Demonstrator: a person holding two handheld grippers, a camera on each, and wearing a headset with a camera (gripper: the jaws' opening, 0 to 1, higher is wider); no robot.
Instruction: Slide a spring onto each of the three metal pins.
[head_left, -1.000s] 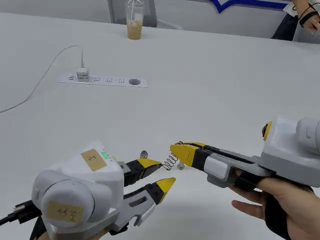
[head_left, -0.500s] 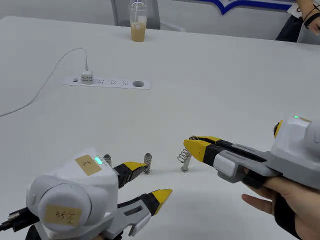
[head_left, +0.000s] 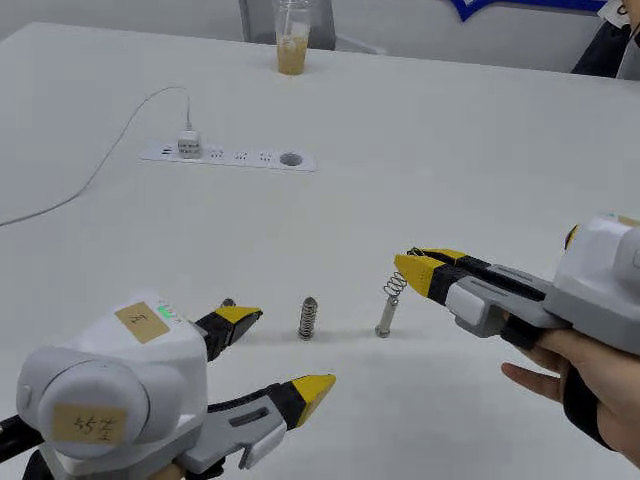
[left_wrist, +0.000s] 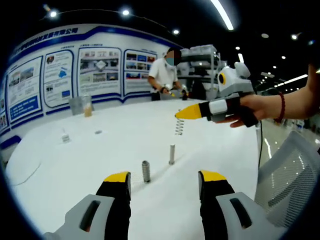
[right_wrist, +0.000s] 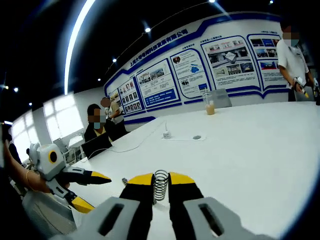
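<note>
My right gripper (head_left: 412, 270) is shut on a small coil spring (head_left: 396, 284), which hangs tilted just above and right of a bare metal pin (head_left: 384, 318). In the right gripper view the spring (right_wrist: 160, 185) stands pinched between the yellow jaws. Left of the bare pin stands a pin wearing a spring (head_left: 308, 318). My left gripper (head_left: 275, 350) is open and holds nothing, its jaws pointing at both pins (left_wrist: 146, 171) (left_wrist: 171, 154) from the near left. The top of a third pin (head_left: 228, 302) peeks out behind its upper jaw.
A white power strip (head_left: 228, 156) with a plugged charger and a trailing cable lies at the back left. A plastic cup of brown drink (head_left: 291, 45) stands at the far edge. People stand and sit beyond the table.
The right gripper has lifted the spring from beside the bare pin to just above its top. The left gripper has drawn back to the left, away from the sprung pin. The head camera has shifted.
</note>
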